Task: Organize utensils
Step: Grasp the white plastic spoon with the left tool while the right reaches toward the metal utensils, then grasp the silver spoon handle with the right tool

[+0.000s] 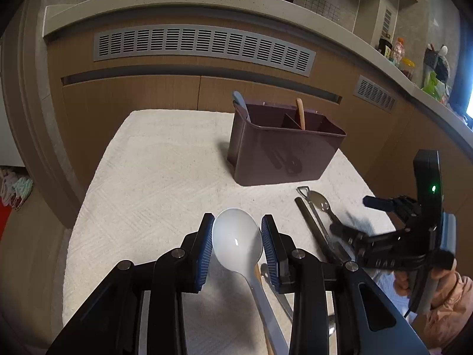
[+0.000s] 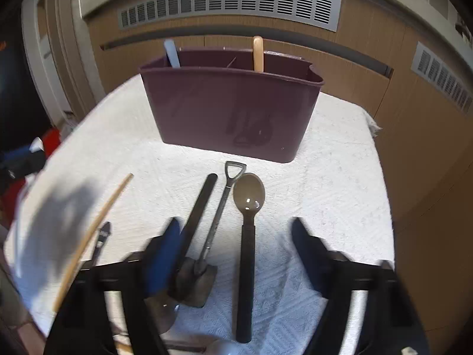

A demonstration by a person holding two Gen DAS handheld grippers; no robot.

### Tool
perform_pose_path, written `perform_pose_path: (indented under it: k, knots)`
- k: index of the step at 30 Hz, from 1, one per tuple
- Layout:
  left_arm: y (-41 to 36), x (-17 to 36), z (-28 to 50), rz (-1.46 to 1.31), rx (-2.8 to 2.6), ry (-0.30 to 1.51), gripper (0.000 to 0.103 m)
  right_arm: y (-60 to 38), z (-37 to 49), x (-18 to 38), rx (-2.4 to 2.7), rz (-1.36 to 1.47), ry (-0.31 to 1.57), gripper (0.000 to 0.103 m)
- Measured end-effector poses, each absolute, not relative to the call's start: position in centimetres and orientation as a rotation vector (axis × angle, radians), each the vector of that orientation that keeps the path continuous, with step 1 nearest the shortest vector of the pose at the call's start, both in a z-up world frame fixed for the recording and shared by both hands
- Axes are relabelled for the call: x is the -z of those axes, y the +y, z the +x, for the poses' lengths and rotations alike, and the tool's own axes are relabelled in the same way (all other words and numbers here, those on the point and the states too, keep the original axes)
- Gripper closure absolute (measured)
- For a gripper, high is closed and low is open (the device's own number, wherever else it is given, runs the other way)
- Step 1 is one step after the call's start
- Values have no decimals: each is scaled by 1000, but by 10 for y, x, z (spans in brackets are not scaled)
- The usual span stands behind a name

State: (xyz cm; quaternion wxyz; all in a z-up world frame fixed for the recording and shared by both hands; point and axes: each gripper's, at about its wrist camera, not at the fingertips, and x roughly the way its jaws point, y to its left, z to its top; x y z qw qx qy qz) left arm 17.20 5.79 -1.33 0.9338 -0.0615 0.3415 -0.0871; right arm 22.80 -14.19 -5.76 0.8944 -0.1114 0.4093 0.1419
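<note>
Left claw clamps a white spoon by its bowl, above the worktop. At one o'clock stands the maroon caddy. Right claw gapes wide, empty, over a black-handled spoon and shovel-shaped utensil.

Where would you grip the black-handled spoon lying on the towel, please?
Probably mid-handle on the black-handled spoon, coming from above with one finger on either side. It lies flat, handle toward the open right gripper, clear towel on its right.
</note>
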Motion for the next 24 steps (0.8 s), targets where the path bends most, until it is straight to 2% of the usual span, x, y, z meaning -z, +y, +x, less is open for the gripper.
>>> perform_pose_path:
  k: [1, 4, 9, 10, 11, 12, 13, 14, 15, 20, 24]
  knots:
    - [59, 13, 173, -128, 177, 695, 69, -138, 226, 57, -282, -256, 830, 1]
    - [63, 13, 174, -142, 179, 696, 69, -133, 229, 56, -292, -236, 830, 1]
    - [67, 15, 176, -158, 187, 698, 69, -131, 237, 56, -315, -173, 861, 1]
    - [68, 16, 176, -161, 188, 700, 69, -128, 236, 56, -323, -186, 852, 4]
    - [69, 18, 176, -163, 190, 701, 69, -125, 235, 58, -338, -198, 860, 10]
    - [69, 19, 176, -163, 191, 703, 69, -122, 236, 60, -345, -211, 880, 31]
    - [70, 20, 176, -164, 191, 704, 69, -118, 237, 64, -353, -219, 907, 61]
    - [70, 22, 177, -167, 192, 705, 69, -116, 239, 67, -369, -215, 935, 72]
    - [71, 23, 177, -172, 195, 705, 69, -114, 242, 71, -384, -204, 960, 79]
    - [73, 25, 176, -182, 200, 705, 69, -107, 250, 79, -411, -177, 996, 79]
    - [73, 21, 174, -185, 190, 693, 69, -101, 255, 83, -391, -211, 1004, 91]
